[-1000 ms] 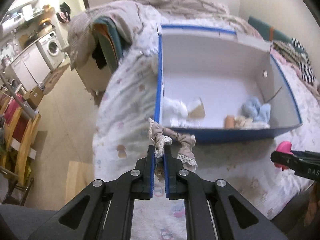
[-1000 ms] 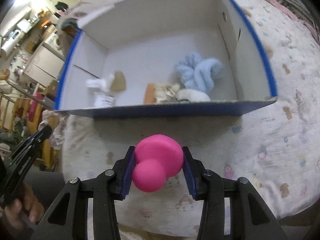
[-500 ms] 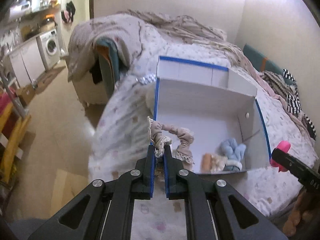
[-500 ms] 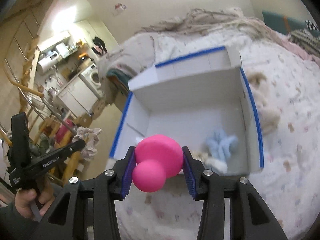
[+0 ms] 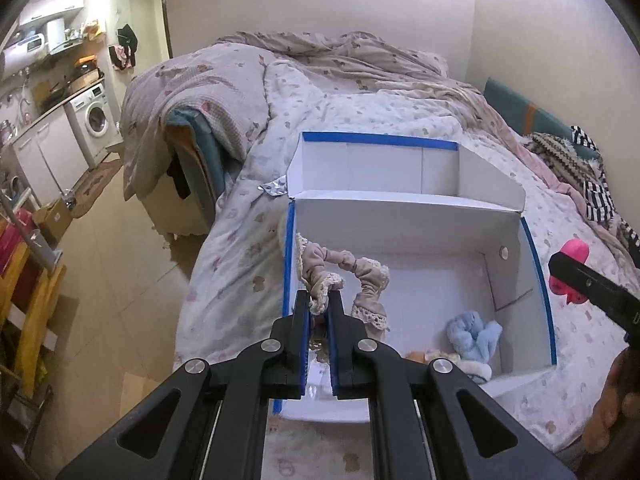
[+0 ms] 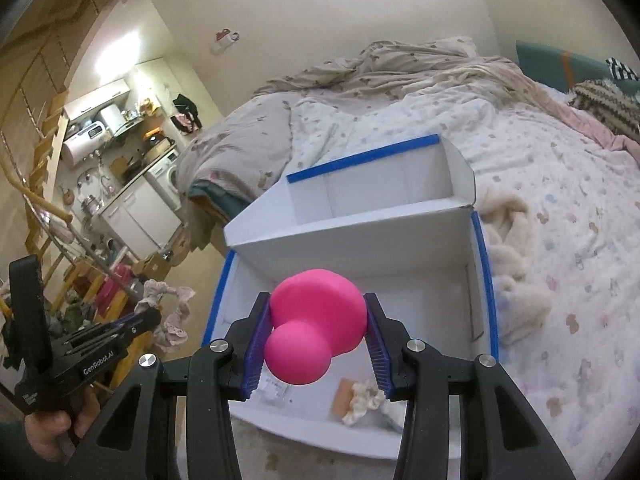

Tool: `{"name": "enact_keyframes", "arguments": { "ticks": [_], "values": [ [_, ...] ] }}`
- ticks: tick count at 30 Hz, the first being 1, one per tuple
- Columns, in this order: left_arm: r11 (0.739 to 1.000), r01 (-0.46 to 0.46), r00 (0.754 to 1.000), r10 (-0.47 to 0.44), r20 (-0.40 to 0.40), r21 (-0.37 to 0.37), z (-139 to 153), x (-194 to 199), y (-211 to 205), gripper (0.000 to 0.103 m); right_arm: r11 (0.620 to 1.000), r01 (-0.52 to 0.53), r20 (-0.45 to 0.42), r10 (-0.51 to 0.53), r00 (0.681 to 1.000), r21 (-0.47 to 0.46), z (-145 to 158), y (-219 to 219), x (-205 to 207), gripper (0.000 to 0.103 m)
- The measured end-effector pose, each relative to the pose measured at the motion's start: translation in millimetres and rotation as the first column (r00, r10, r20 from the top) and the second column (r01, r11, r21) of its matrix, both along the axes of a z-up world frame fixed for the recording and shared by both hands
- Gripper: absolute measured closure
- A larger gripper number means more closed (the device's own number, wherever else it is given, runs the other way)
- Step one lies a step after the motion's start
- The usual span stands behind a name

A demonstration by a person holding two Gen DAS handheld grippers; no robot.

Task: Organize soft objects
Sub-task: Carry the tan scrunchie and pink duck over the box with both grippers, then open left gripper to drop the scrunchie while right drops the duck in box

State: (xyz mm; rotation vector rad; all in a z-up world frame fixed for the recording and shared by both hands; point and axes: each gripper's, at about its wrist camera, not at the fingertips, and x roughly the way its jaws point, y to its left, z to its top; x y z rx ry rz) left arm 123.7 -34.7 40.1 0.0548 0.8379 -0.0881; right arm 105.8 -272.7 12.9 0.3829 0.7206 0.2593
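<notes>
My left gripper [image 5: 319, 300] is shut on a beige lace-trimmed scrunchie [image 5: 344, 276] and holds it above the near left corner of the white box with blue edges [image 5: 536, 264]. My right gripper [image 6: 316, 312] is shut on a pink soft toy [image 6: 316, 316] and holds it above the same box [image 6: 484, 264]. The box lies on the bed with its lid open. Inside it lie a light blue soft item [image 5: 474, 334], a cream scrunchie [image 6: 362, 398] and a tan piece [image 6: 344, 394]. The left gripper and scrunchie [image 6: 168, 312] also show in the right wrist view.
The bed carries a patterned white quilt [image 5: 248, 248] and a rumpled beige duvet [image 5: 320, 52]. A cream fluffy item [image 6: 516, 248] lies right of the box. Striped clothes [image 5: 600, 192] lie at the far right. A kitchen with a washing machine [image 5: 96, 120] lies left, past the floor.
Both grippers have risen and moved forward over the box, each keeping its hold. The box now looks smaller and lower in both views.
</notes>
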Motion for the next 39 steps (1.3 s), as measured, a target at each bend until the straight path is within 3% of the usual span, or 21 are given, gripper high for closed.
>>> {"name": "enact_keyframes", "arguments": {
  "ticks": [4,16,24,31,39],
  "values": [
    [1.000,0.002,1.000,-0.002,-0.029,0.010,-18,20,-9,0.095,1.000,0.011,-0.038,-0.011,0.999,-0.005,-21,-1,10,0.056],
    [1.000,-0.028,0.986,0.026,-0.167,-0.006,-90,57,-18,0.095,0.988,-0.025,-0.234,-0.012,0.972,-0.155,-80,16,34,0.056],
    [0.998,0.020,0.990,-0.012,-0.140,0.060,-100,53,-28,0.095,0.981,-0.079,-0.300,0.023,0.954,-0.176,-96,27,36,0.056],
    [0.999,0.023,0.982,-0.015,-0.186,0.038,-112,53,-30,0.095,0.979,-0.102,-0.348,0.036,0.937,-0.175,-107,31,36,0.056],
    [0.998,0.044,0.983,-0.036,-0.179,0.046,-115,50,-36,0.094,0.980,-0.111,-0.393,0.037,0.919,-0.167,-117,31,36,0.056]
  ]
}}
